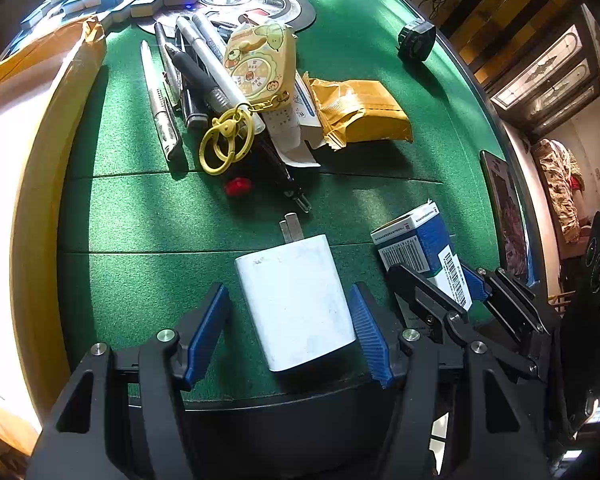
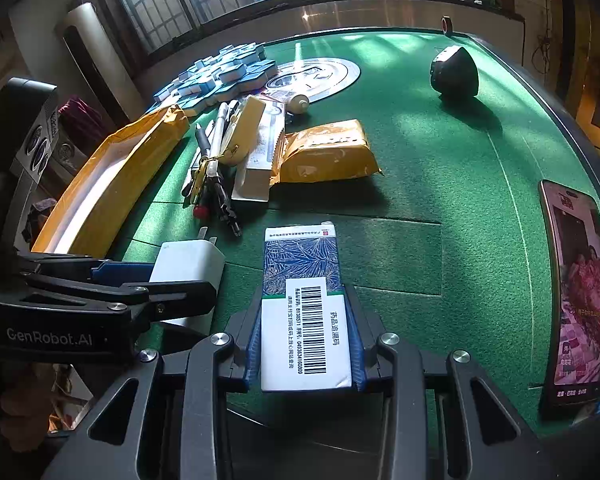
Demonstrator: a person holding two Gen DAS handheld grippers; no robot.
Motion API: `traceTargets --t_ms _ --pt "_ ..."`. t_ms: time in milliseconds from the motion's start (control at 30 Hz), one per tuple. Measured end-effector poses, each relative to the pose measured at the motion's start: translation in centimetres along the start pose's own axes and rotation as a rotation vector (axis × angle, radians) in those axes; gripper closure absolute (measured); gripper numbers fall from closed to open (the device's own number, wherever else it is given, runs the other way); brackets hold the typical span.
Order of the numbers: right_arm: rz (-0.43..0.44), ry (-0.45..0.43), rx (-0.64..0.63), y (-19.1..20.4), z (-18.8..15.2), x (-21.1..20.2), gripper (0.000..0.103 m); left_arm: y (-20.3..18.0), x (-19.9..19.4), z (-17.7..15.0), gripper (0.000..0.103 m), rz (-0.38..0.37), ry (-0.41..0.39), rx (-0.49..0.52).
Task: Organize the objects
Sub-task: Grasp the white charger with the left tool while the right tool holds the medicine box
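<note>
The white charger (image 1: 296, 304) lies flat on the green table (image 1: 140, 216), right between the blue pads of the left tongs (image 1: 288, 328). Those tongs are wide open. The pad on one side sits just beside the charger, and the other pad has a gap, so nothing is held yet. The charger's metal prongs point away from the tongs, toward the pile of pens (image 1: 192, 80).

The right tongs (image 2: 306, 344) are squeezed onto the blue and white box (image 2: 304, 304) and hold it just beside the charger.

To do this step well, I think the left tongs should line up so both pads meet the charger's long sides evenly, then squeeze gently. A crooked pinch could make the smooth charger slip or spin.
</note>
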State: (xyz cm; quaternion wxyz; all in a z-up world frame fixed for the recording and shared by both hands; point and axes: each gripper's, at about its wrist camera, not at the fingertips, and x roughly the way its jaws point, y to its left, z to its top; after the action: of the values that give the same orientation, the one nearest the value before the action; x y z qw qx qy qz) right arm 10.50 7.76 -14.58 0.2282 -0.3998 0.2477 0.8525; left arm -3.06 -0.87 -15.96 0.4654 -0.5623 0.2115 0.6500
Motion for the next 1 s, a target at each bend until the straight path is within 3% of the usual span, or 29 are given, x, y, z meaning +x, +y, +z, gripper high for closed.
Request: traceTargets --t_ms 600,767,1000 --pt "-0.005 0.004 0.002 0.3 0.1 0.0 0.072 -0.4 0.0 -0.6 0.043 0.044 0.006 0.070" --pt "-0.004 0.004 0.000 0.6 0.0 0.0 0.072 0.3 -0.4 -0.8 0.056 0.048 -0.008 0.062" --pt "-0.001 0.006 -0.001 0.8 0.0 0.1 0.072 0.9 -0.4 -0.4 0.055 0.009 -0.010 0.021"
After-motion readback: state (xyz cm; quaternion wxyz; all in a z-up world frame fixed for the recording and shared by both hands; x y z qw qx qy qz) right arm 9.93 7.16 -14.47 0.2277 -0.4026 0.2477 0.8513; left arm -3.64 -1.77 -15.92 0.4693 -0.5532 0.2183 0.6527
